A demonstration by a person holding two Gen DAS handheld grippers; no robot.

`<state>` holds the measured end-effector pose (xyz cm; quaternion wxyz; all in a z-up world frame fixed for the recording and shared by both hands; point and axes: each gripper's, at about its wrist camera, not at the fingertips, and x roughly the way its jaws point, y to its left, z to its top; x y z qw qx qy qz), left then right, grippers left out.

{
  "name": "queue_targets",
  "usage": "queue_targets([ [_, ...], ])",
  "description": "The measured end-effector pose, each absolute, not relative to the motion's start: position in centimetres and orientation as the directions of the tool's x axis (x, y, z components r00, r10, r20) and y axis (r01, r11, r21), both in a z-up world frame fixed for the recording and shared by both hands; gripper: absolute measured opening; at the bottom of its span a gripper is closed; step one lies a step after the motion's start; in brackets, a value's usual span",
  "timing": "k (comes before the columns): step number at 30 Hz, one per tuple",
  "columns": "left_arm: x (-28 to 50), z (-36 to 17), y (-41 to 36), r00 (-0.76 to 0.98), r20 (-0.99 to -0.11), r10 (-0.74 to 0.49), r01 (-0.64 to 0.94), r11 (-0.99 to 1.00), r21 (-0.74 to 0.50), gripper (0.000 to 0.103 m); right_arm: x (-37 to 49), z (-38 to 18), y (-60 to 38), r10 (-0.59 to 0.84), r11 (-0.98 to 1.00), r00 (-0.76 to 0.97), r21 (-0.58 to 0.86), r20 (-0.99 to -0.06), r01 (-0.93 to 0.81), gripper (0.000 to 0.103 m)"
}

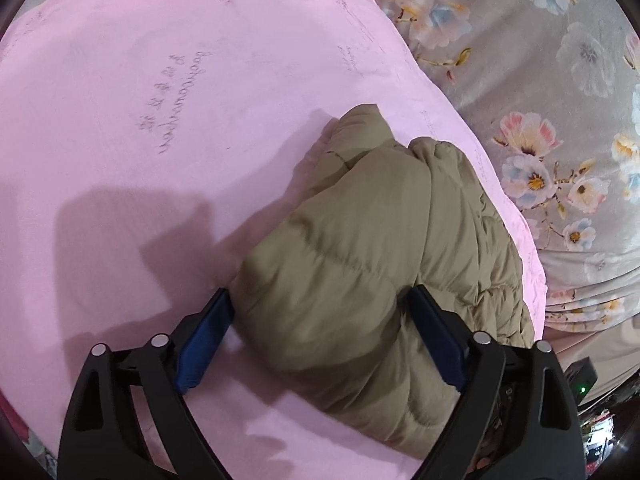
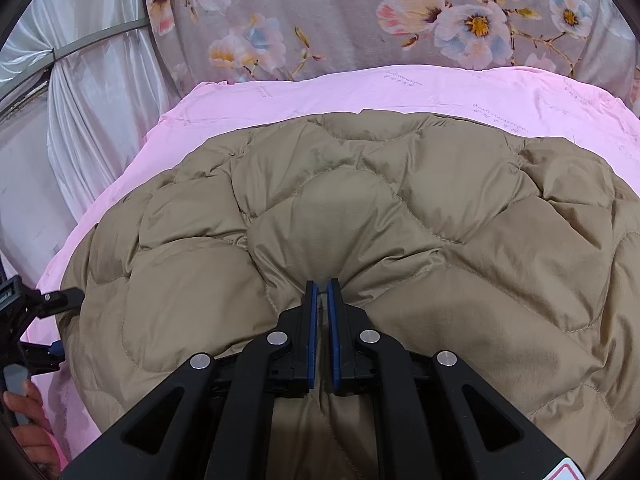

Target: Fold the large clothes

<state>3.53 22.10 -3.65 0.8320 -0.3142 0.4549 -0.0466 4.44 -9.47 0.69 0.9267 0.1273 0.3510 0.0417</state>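
Observation:
A tan quilted puffer jacket [image 1: 360, 264] lies bunched on a pink sheet [image 1: 140, 100]. My left gripper [image 1: 320, 304] is open, its blue-padded fingers [image 1: 206, 332] straddling the near end of the jacket's bulk. In the right wrist view the jacket [image 2: 400, 208] spreads wide over the pink sheet [image 2: 400, 88]. My right gripper [image 2: 323, 286] is shut on a pinch of the jacket's fabric, which puckers toward the fingertips. The left gripper [image 2: 48, 324] shows at the far left edge of that view, at the jacket's side.
A grey floral bedcover [image 1: 540, 80] lies beyond the pink sheet; it also shows in the right wrist view [image 2: 360, 12]. A white satin curtain [image 2: 92, 100] hangs at the left. A dark device with a green light [image 1: 582, 380] sits at the lower right.

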Motion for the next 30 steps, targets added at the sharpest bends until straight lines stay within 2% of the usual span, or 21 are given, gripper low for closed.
queue_targets([
  [5,5.5,-3.7,21.4,0.593,-0.696,-0.405,-0.182,0.774,-0.606,0.088,4.4,0.7,-9.5,0.165,0.964,0.750,0.265,-0.640,0.014,0.006],
  [6,5.8,-3.6,21.1,0.592,-0.687,-0.422,-0.173,0.766,-0.619,0.081,4.4,0.7,-9.5,0.164,0.964,0.750,0.265,-0.640,0.015,0.006],
  [7,6.0,-3.4,20.9,0.591,-0.683,-0.431,-0.162,0.765,-0.623,0.064,4.4,0.6,-9.5,0.164,0.964,0.751,0.266,-0.640,0.016,0.006],
  [8,6.0,-3.0,20.7,0.592,-0.686,-0.423,-0.153,0.777,-0.611,0.060,4.4,0.7,-9.5,0.164,0.963,0.751,0.267,-0.640,0.017,0.006],
  [10,5.7,-1.4,20.2,0.608,-0.675,-0.418,-0.109,0.799,-0.592,0.035,4.4,0.7,-9.5,0.165,0.963,0.751,0.270,-0.639,0.019,0.006],
  [13,4.8,2.0,18.7,0.642,-0.639,-0.424,-0.014,0.827,-0.562,0.023,4.5,0.9,-9.5,0.159,0.964,0.748,0.266,-0.644,0.024,0.006],
  [15,4.0,4.7,17.2,0.665,-0.610,-0.430,0.060,0.845,-0.531,0.019,4.4,1.2,-9.1,0.151,0.966,0.742,0.258,-0.654,0.031,0.007],
  [16,3.4,6.4,16.1,0.677,-0.586,-0.444,0.115,0.851,-0.512,0.018,4.3,1.6,-8.5,0.153,0.969,0.735,0.247,-0.660,0.020,0.011],
  [17,2.8,7.9,15.1,0.685,-0.565,-0.461,0.167,0.853,-0.494,0.017,4.4,2.0,-7.9,0.158,0.971,0.731,0.237,-0.664,0.005,0.007],
  [20,1.0,11.8,11.9,0.691,-0.504,-0.518,0.306,0.841,-0.445,0.016,4.7,3.0,-5.1,0.160,0.981,0.716,0.190,-0.680,-0.039,0.008],
  [23,0.2,14.1,8.8,0.685,-0.485,-0.544,0.385,0.835,-0.393,0.015,6.0,2.8,-3.4,0.271,0.953,0.682,0.288,-0.679,-0.092,0.008],
  [25,0.6,14.2,6.8,0.684,-0.504,-0.528,0.398,0.849,-0.348,0.015,7.2,2.4,-3.0,0.330,0.931,0.658,0.349,-0.677,-0.107,0.008],
  [30,1.6,14.2,5.6,0.678,-0.533,-0.506,0.402,0.863,-0.307,0.015,4.9,3.3,-7.8,0.460,0.846,0.593,0.530,-0.661,-0.065,0.007],
])
